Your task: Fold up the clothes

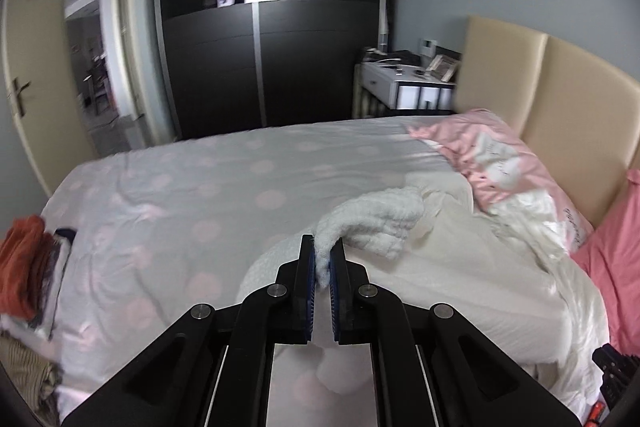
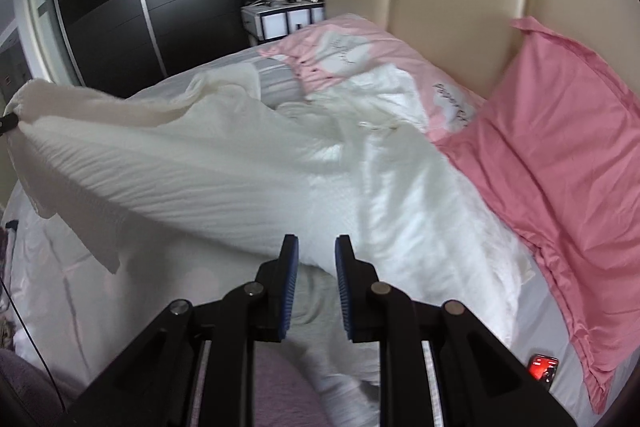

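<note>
Across the bed (image 1: 168, 187), a grey sheet with pale pink dots fills the middle of the left view. At lower centre the left gripper (image 1: 323, 263) is clamped on a white knit garment (image 1: 372, 223), lifting its edge. In the right view the right gripper (image 2: 317, 259) stands parted, empty, over that cloth, with a pink pillow (image 2: 560, 147) at right.
</note>
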Demonstrator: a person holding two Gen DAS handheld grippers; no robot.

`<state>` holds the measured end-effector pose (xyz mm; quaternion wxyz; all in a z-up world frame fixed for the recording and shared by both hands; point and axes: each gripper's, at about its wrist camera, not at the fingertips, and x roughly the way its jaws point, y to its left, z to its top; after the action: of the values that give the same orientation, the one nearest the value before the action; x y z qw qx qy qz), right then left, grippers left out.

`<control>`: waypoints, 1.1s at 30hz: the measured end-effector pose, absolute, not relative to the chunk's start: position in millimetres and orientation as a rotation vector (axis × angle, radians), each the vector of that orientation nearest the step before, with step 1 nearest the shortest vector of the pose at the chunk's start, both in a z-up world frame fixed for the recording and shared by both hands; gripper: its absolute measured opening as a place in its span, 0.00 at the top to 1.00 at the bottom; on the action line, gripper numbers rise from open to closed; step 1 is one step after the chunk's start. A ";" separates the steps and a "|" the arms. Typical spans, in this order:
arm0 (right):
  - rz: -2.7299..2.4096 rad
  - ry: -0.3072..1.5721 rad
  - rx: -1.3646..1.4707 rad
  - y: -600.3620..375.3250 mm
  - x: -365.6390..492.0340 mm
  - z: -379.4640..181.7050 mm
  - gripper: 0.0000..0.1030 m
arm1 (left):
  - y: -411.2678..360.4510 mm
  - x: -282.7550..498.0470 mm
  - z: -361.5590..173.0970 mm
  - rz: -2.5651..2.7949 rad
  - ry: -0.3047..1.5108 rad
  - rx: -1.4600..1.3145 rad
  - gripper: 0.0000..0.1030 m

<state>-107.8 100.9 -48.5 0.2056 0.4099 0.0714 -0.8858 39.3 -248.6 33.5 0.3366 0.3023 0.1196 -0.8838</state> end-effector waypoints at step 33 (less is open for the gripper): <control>-2.003 0.283 1.732 -15.8 -207.4 -185.5 0.75 | -305.6 34.2 -108.6 -2.144 0.465 1.213 0.61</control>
<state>-207.4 -15.8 -185.5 0.2372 0.6319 0.1031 -0.7306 34.2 -305.6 -108.6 0.3120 0.4598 0.1762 -0.8125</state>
